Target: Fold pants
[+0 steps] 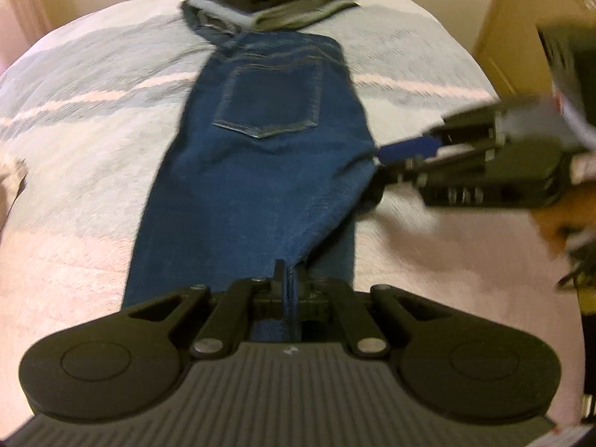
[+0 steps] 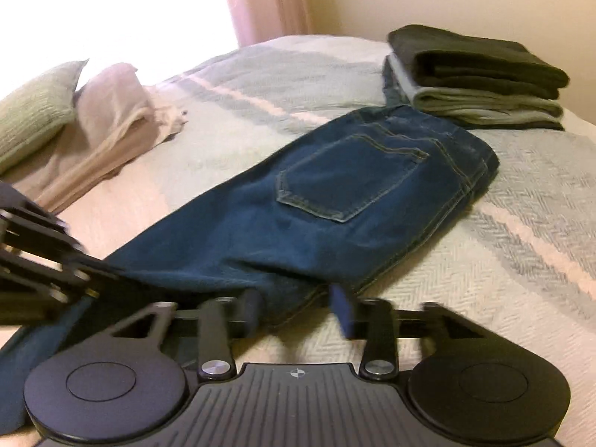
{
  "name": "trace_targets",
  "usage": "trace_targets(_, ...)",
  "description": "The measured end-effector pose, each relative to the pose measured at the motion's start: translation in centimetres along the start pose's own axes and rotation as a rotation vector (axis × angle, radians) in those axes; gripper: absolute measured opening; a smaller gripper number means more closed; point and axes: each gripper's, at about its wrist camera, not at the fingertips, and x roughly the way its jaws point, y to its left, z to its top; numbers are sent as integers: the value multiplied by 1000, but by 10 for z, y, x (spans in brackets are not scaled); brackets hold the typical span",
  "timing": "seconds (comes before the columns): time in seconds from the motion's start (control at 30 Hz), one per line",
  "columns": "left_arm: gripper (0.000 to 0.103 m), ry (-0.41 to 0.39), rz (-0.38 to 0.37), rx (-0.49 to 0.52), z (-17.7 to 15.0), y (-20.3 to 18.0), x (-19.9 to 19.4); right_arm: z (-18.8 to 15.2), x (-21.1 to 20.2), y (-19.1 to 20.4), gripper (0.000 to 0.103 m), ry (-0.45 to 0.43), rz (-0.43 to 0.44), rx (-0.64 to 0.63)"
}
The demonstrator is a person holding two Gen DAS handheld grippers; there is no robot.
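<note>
**Jeans Half Done, More Folds to Go**

Blue jeans (image 1: 260, 141) flat on the bed (image 1: 82, 119), folded the long way, one leg on top of the other, back pocket up. Waist end right by a stack of folded clothes (image 2: 476, 82) (dark ones on top). Still long, so not yet folded short.

Left claw (image 1: 288, 290) pinched tight on a bit of jeans edge. Right claw (image 2: 294, 309) partly open at the jeans' side edge, cloth between its two pads (image 2: 342, 309), not squeezed yet. Probably next: grab there and lift the leg end over toward the waist.
</note>
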Motion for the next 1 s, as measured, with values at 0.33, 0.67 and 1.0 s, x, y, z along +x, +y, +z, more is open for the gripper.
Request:
trace_targets(0.33,2,-23,-8,4,-10,-14,13,15,-21,6,2,88,33,-64)
trace_targets(0.67,1,-22,7,-10,-5,-1,11,-28,9,-3,46,85,40,115)
trace_targets(1.0,1,10,36,226,-24,-55,26,-21,-19,-35,1,147,56,248)
